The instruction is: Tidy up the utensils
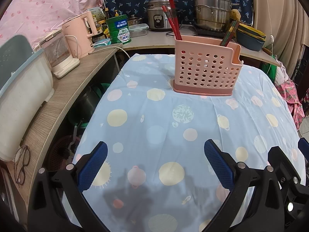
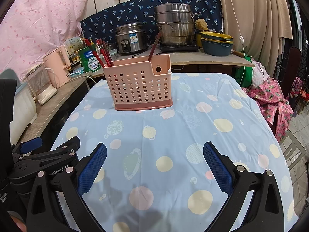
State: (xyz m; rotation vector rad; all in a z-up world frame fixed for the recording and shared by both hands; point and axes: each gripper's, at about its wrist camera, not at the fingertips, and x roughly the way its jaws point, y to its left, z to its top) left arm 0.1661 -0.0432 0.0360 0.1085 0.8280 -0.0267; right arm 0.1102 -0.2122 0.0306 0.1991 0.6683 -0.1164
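**Both grippers wide, nothing held**

Left gripper and right gripper: blue pads spread wide, empty, above planet-print tablecloth. Farther ahead, upright on cloth: pink perforated utensil holder, red chopsticks inside.

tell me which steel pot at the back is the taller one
The stacked steamer pot on the right, beside the stacked bowls. The rice cooker to its left sits lower.

- Even indoor light from overhead, both my views bright and sharp.
- My shadow smears dark across the tablecloth near the bottom.
- Heavy fisheye bending, black vignette in corners.
- Mild glare on the steel pot.
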